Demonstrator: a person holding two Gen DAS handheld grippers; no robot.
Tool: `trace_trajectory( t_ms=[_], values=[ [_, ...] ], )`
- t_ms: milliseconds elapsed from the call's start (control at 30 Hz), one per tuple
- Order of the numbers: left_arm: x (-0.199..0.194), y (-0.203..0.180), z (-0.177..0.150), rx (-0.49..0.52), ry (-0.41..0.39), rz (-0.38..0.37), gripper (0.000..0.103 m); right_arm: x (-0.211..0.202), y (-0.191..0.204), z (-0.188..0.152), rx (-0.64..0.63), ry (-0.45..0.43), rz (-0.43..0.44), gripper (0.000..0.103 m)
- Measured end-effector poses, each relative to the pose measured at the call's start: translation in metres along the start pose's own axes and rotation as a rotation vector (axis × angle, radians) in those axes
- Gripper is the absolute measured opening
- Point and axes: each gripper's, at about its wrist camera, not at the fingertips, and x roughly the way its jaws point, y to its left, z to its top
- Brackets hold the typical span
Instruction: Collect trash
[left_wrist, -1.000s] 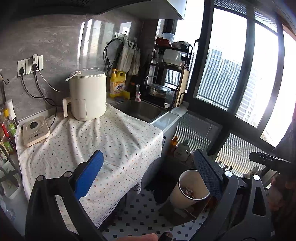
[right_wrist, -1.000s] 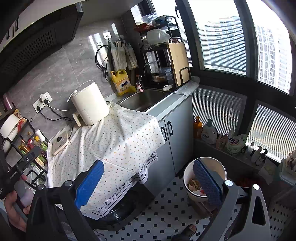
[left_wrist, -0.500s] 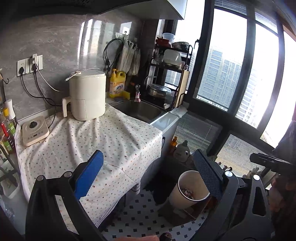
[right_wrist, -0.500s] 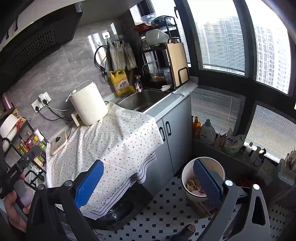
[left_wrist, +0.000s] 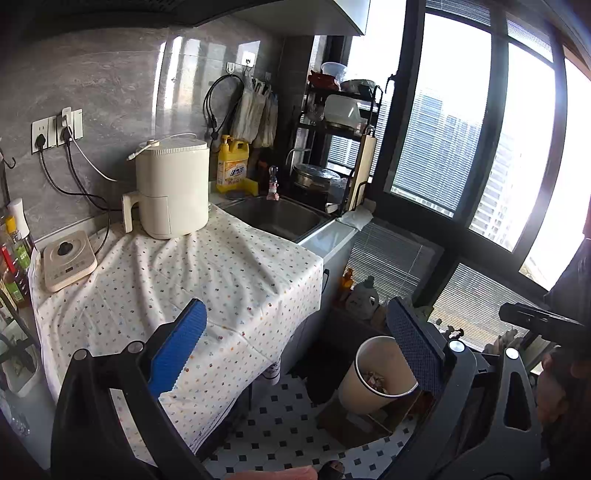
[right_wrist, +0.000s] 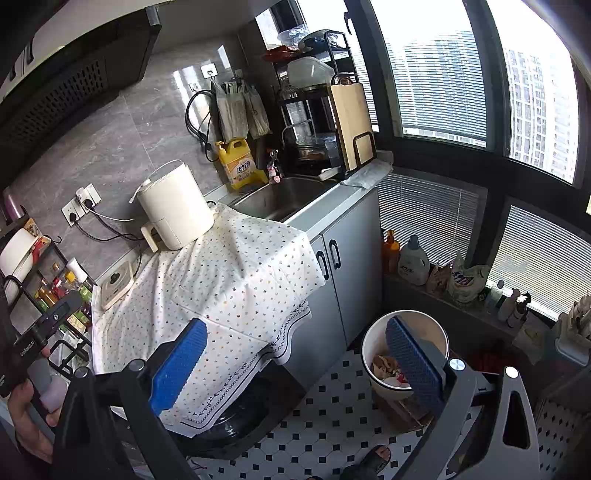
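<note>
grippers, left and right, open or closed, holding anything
Left gripper: open, blue pads wide apart, holding nothing.
Right gripper: open, blue pads wide apart, holding nothing.

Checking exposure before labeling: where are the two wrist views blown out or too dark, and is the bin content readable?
Left wrist view: window blown out at the right edge, floor beside the trash bin in deep shadow, bin contents dim. Right wrist view: window bright but towers readable, trash bin evenly lit, scraps visible inside. Both views: strong fisheye bending of the frames, no motion blur.
</note>
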Motion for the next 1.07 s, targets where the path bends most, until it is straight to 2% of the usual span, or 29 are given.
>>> trace_trajectory(
  t_ms=[567,1067],
  values=[
    [0.003,0.004,-0.005,0.008,0.014,-0.014,0.097,0.003,-0.003,-0.007,0.013,0.008,-0.02,0.095],
    [0.027,0.018,0.002,0.009,0.047,-0.054,0.097,0.015,0.002,-0.004,0.021,0.025,-0.054,0.095]
  ],
)
